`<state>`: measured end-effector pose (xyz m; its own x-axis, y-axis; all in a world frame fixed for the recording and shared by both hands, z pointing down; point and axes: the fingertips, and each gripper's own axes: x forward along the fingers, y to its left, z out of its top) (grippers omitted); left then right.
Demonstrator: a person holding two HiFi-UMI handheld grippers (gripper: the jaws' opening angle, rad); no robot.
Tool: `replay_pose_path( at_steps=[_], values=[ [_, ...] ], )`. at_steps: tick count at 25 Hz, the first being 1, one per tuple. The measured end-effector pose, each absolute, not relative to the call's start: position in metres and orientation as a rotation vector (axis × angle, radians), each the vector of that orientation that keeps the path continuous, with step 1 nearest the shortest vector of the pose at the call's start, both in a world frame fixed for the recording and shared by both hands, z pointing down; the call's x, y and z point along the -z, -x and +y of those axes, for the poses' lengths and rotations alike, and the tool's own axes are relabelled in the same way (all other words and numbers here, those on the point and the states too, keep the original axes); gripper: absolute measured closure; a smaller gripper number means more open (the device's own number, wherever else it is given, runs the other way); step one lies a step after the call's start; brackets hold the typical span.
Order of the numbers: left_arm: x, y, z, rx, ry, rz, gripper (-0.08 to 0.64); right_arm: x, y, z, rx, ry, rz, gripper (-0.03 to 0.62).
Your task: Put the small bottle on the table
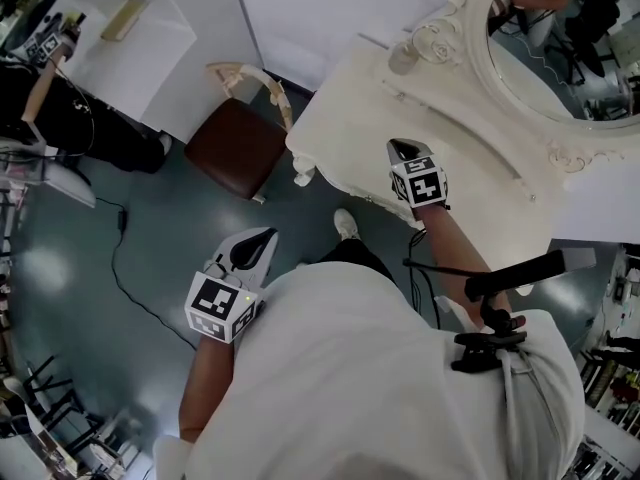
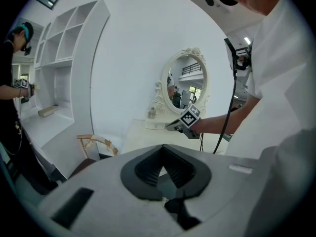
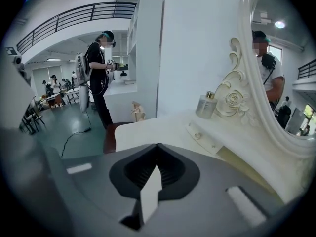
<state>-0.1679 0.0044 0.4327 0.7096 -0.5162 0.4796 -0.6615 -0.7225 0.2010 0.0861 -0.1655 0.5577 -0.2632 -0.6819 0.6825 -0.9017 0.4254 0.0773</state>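
Holds the right gripper (image 3: pixel 157 145) clenched on nothing, jaws together, over the front part of the cream desk (image 3: pixel 163 127); holds the left gripper (image 2: pixel 163 146) likewise clenched and empty, back from the desk, above the grey-green floor (image 1: pixel 130 268); finds the small bottle (image 3: pixel 206 105) upright at the back of the desk, just beside the carved frame of the oval mirror (image 3: pixel 232 100), well apart from both grippers; shows a brown-seated chair (image 1: pixel 235 148) near the desk's end.

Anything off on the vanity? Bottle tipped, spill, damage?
Nothing stands out. The small bottle stands upright on the table, beside the mirror frame; no spill or damage shows.
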Motion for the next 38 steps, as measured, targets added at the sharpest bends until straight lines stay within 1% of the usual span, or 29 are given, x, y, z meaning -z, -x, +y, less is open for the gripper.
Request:
replay_pose_path(
  at_steps=[12,21,30,38],
  values=[
    [-0.444,0.197,0.064,-0.543,-2.568,-0.87,0.557,-0.52,-0.007,-0.07,-0.369,-1.221,-2.17,0.591],
    [-0.447,0.202,0.086,-0.547,-2.583,-0.843,0.557,-0.511,0.035,-0.018,-0.351,-1.127,-2.24,0.591],
    [-0.448,0.206,0.106,-0.556,-2.59,-0.839,0.557,-0.498,0.06,0.014,-0.315,-1.064,-2.299,0.591],
    [-0.451,0.206,0.118,-0.565,-2.59,-0.841,0.557,-0.494,0.065,0.03,-0.293,-1.047,-2.319,0.591]
  ],
)
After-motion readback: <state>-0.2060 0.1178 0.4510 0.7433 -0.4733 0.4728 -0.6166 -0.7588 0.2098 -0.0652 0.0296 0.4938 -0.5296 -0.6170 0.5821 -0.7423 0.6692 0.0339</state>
